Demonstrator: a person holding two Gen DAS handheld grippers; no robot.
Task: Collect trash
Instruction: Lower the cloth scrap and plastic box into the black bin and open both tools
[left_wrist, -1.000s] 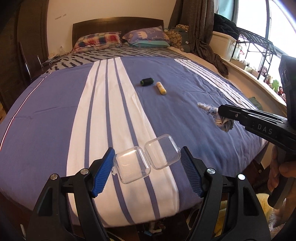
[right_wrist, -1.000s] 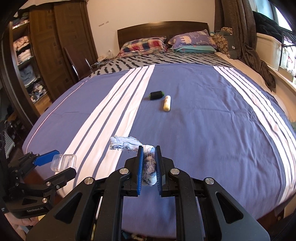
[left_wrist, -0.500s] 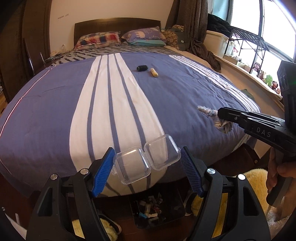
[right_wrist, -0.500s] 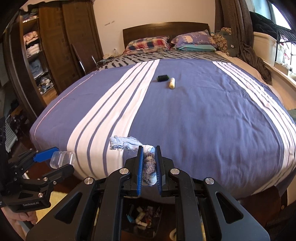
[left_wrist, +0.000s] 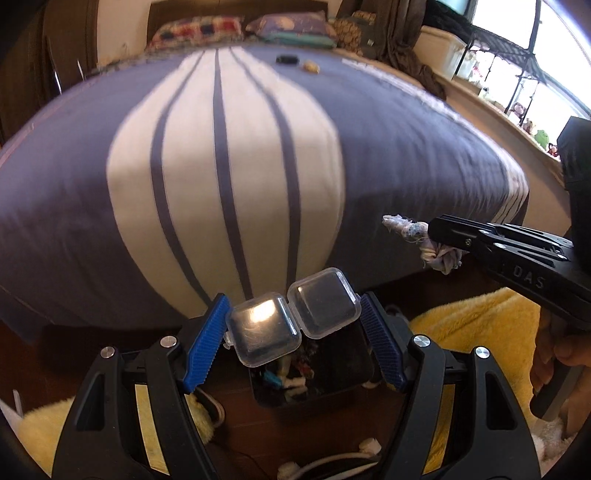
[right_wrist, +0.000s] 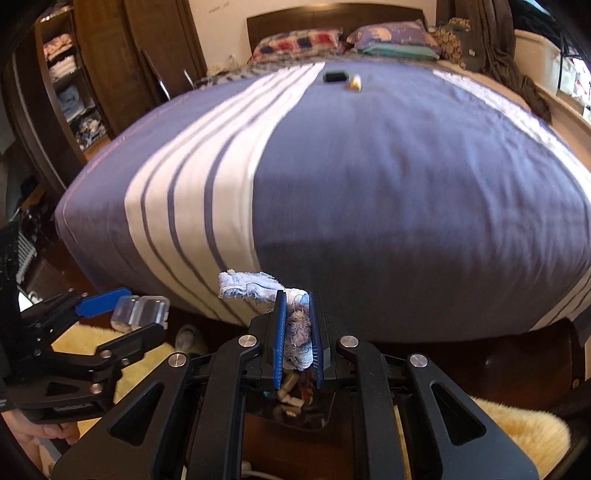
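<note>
My left gripper (left_wrist: 293, 308) is shut on a clear hinged plastic case (left_wrist: 295, 317) that lies open flat, one blue pad on each end. It hangs past the foot of the bed, above a black bin (left_wrist: 306, 397) on the floor that holds several scraps. My right gripper (right_wrist: 296, 295) is shut on a frayed pale blue rag (right_wrist: 247, 284), whose loose end sticks out to the left. Under it the same bin (right_wrist: 295, 421) shows. In the right wrist view the left gripper (right_wrist: 122, 310) with the case (right_wrist: 140, 308) is at lower left. A black spool (left_wrist: 287, 59) and a yellow tube (left_wrist: 310, 67) lie far up the bed.
The blue and white striped bedspread (left_wrist: 229, 166) fills the view ahead, its foot edge just beyond the grippers. A yellow fluffy rug (left_wrist: 480, 325) lies on the dark wood floor around the bin. A wardrobe (right_wrist: 92, 74) stands left, a window ledge with clutter right.
Both grippers have pulled back from over the bed and dropped past its foot edge. The bin and yellow rug have come into view beneath them. Both grips are unchanged.
</note>
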